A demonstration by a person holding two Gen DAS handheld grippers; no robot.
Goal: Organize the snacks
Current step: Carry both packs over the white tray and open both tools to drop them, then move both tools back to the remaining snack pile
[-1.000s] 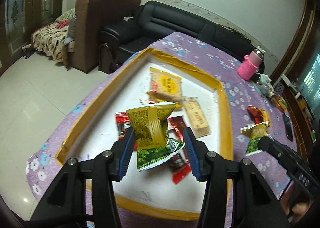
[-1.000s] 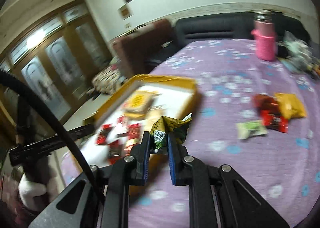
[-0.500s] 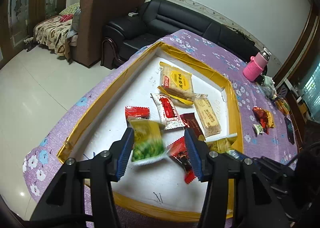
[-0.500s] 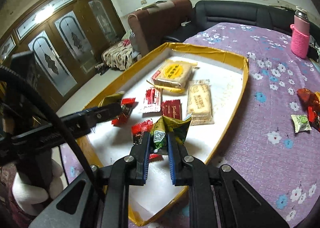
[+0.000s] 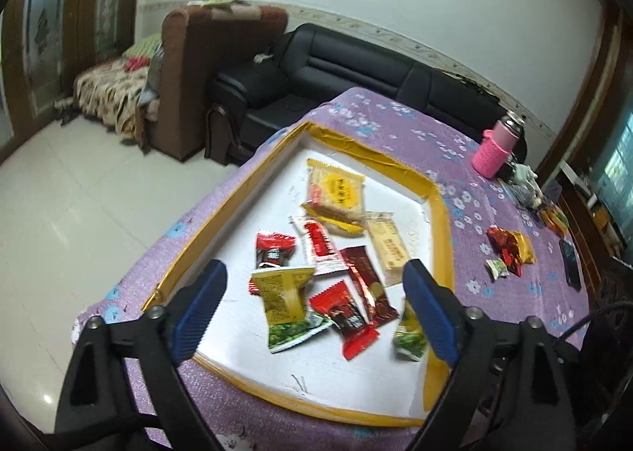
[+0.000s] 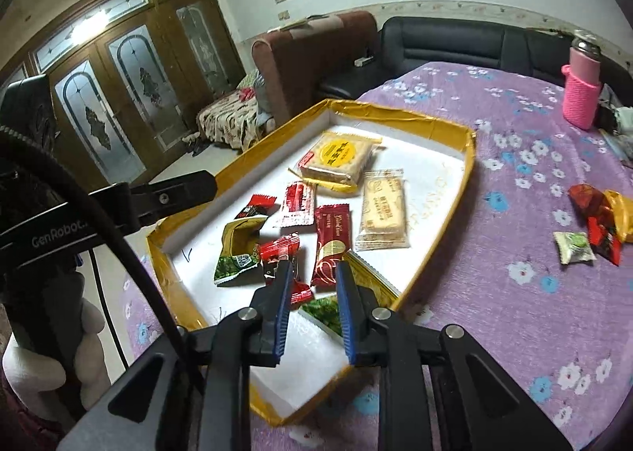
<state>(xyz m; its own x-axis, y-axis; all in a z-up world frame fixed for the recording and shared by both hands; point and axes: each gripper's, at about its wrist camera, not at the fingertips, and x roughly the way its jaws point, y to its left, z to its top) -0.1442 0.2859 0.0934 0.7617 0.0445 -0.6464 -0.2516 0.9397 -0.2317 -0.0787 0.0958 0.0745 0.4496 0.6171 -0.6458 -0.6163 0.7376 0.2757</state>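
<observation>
A shallow white tray with a yellow rim (image 5: 441,221) (image 6: 469,158) holds several snack packets. A yellow-green packet (image 5: 287,306) (image 6: 237,249) lies near its front. A second yellow-green packet (image 5: 409,332) (image 6: 328,310) lies in the tray near the right rim. My left gripper (image 5: 312,288) is wide open and empty above the tray's front. My right gripper (image 6: 312,273) is open just above the second packet, holding nothing. Loose snacks (image 5: 508,251) (image 6: 597,219) lie on the purple cloth right of the tray.
A pink bottle (image 5: 500,146) (image 6: 583,87) stands at the far right of the table. A phone (image 5: 569,263) lies near the right edge. A black sofa (image 5: 356,71) and a brown armchair (image 5: 205,67) stand behind the table.
My left gripper let go of its yellow-green packet, which now lies in the tray, and opened wider. My right gripper carried its packet over the tray and opened, dropping it there.
</observation>
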